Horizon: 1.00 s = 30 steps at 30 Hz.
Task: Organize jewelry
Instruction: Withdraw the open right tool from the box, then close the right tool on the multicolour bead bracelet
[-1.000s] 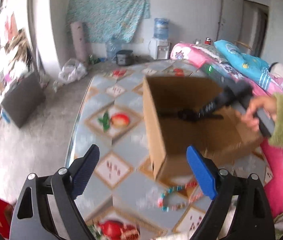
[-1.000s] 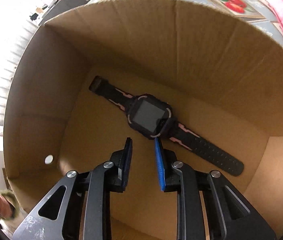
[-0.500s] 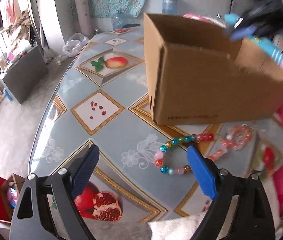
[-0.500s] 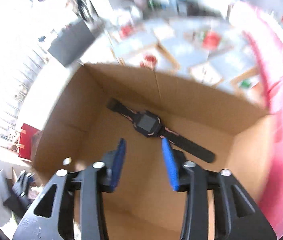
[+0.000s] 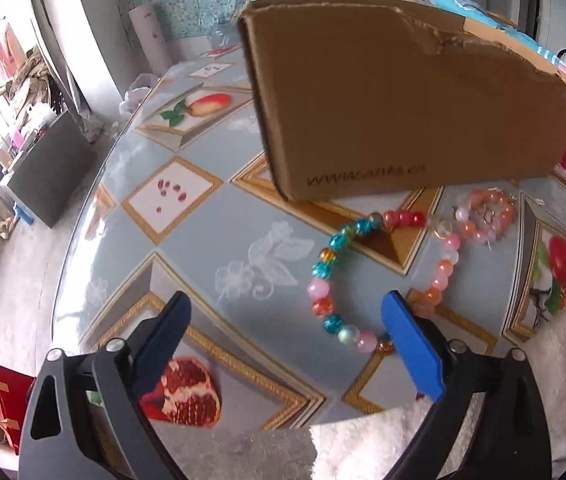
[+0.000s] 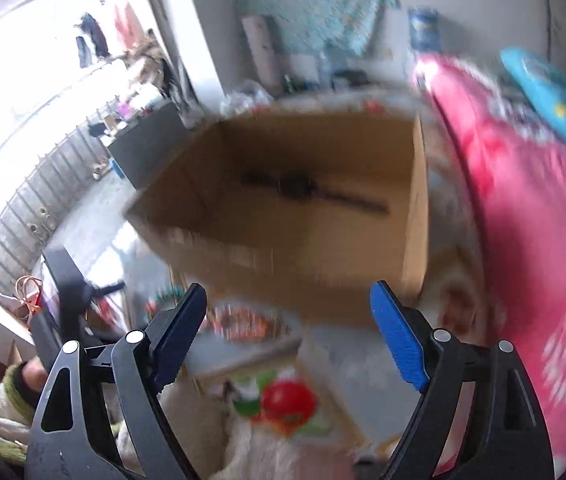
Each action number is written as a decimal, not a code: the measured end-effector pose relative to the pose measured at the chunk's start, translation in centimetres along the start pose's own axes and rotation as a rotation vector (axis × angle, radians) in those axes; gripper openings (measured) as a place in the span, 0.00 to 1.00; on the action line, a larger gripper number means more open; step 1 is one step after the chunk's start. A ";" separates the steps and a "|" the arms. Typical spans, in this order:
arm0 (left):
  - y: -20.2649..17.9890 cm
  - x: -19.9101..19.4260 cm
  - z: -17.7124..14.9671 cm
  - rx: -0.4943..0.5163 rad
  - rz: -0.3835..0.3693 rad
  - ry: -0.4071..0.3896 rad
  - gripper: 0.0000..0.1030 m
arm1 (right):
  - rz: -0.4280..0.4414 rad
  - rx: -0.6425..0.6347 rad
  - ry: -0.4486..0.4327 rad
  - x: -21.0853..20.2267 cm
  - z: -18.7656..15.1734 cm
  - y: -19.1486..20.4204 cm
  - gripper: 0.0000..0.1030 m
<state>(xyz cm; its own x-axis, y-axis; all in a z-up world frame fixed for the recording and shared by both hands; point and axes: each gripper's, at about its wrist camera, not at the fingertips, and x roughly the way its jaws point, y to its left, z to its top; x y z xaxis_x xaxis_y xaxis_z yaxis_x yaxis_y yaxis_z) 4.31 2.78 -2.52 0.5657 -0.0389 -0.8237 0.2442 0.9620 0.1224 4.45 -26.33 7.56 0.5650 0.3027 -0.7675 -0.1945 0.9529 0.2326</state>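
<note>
A colourful bead bracelet (image 5: pixel 325 276) lies on the table in front of a brown cardboard box (image 5: pixel 403 104). A smaller pink bead bracelet (image 5: pixel 485 220) lies to its right by the box. My left gripper (image 5: pixel 287 324) is open and empty, low over the table, with its right finger at the near beads. My right gripper (image 6: pixel 287 328) is open and empty, pulled back above the box (image 6: pixel 295 216). A black watch (image 6: pixel 307 192) lies inside the box. The right wrist view is blurred.
The table (image 5: pixel 187 240) has a blue cloth with fruit prints and a curved left edge. A pink blanket (image 6: pixel 523 240) lies to the right. A white fluffy cloth (image 5: pixel 423 440) covers the near edge. The left gripper (image 6: pixel 63 292) shows at the left of the right wrist view.
My right gripper let go of the watch in the box, opened wide and rose back out. My left gripper came down and closer to the colourful bracelet.
</note>
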 end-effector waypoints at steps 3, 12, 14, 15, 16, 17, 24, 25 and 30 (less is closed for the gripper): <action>0.1 -0.3 -0.6 -0.017 -0.011 0.002 0.94 | -0.043 0.018 0.036 1.7 -1.9 0.6 0.78; 0.7 -0.3 -1.1 -0.067 -0.056 -0.005 0.95 | -0.165 -0.018 -0.011 2.2 -3.6 1.9 0.92; 0.7 -0.3 -1.0 -0.067 -0.052 -0.006 0.95 | -0.187 -0.026 -0.035 2.2 -3.4 1.9 0.92; 0.7 -0.2 -0.9 -0.071 -0.053 -0.004 0.95 | -0.205 -0.031 -0.049 2.2 -3.4 2.0 0.92; 0.8 -0.1 -0.9 -0.075 -0.055 -0.002 0.95 | -0.222 -0.035 -0.061 2.2 -3.4 2.1 0.92; 0.9 -0.1 -0.8 -0.078 -0.059 0.001 0.95 | -0.241 -0.039 -0.072 2.1 -3.4 2.2 0.92; 1.1 0.0 -0.6 -0.076 -0.062 0.006 0.95 | -0.294 -0.097 -0.173 1.4 -3.4 2.9 0.92; 1.1 0.0 -0.6 -0.078 -0.065 0.007 0.95 | -0.295 -0.105 -0.189 1.1 -3.3 3.0 0.92; 1.2 0.3 -0.4 -0.081 -0.072 0.010 0.95 | -0.194 -0.117 -0.292 -0.8 -3.0 2.8 0.92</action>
<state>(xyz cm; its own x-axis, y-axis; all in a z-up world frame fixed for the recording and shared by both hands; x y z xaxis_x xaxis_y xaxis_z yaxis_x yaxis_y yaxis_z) 4.41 4.07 -2.83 0.5409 -0.1066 -0.8343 0.2192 0.9755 0.0175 1.06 -23.90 7.02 0.8020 0.1254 -0.5841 -0.1422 0.9897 0.0172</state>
